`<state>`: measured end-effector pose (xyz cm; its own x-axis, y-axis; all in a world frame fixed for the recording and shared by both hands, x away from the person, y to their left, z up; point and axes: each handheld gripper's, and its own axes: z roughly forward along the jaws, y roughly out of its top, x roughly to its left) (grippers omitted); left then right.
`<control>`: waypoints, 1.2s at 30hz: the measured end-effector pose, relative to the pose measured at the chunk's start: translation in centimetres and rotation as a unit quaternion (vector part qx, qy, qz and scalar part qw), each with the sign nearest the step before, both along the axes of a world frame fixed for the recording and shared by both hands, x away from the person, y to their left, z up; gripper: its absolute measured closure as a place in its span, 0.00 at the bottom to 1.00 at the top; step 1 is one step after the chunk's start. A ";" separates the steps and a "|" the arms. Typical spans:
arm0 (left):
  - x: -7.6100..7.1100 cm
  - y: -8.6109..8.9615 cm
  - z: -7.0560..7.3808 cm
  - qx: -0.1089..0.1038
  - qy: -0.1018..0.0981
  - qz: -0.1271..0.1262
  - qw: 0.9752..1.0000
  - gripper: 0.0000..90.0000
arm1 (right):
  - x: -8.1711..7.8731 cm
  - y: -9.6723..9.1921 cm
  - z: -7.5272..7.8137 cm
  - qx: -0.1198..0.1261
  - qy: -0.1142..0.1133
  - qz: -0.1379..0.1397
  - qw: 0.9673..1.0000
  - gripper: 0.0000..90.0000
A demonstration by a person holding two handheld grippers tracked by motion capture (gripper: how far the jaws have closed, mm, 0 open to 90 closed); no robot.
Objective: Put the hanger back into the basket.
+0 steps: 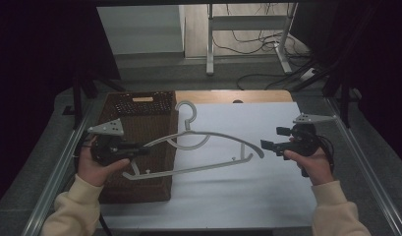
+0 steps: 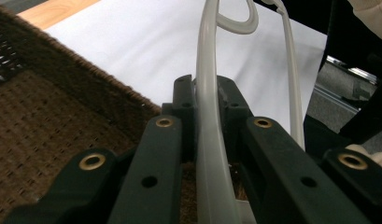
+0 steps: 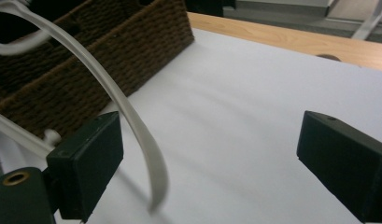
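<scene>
In the high view one grey hanger hangs over the table and one wicker basket, in the left gripper view the left claw clamps its arm, and in the right gripper view the right claw gapes beside its tip.

1. There are no words, numbers, brands or signs to read here.
2. The dark brown woven basket has a small pale tag, too small to read.
</scene>
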<state>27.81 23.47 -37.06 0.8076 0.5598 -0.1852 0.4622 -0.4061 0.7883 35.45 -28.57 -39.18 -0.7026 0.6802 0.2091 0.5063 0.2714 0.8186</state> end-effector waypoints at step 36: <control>-1.5 6.1 -0.9 -0.049 -0.020 0.120 0.991 0.90 | -0.6 -1.5 -5.8 -0.083 0.038 -0.028 0.995 0.07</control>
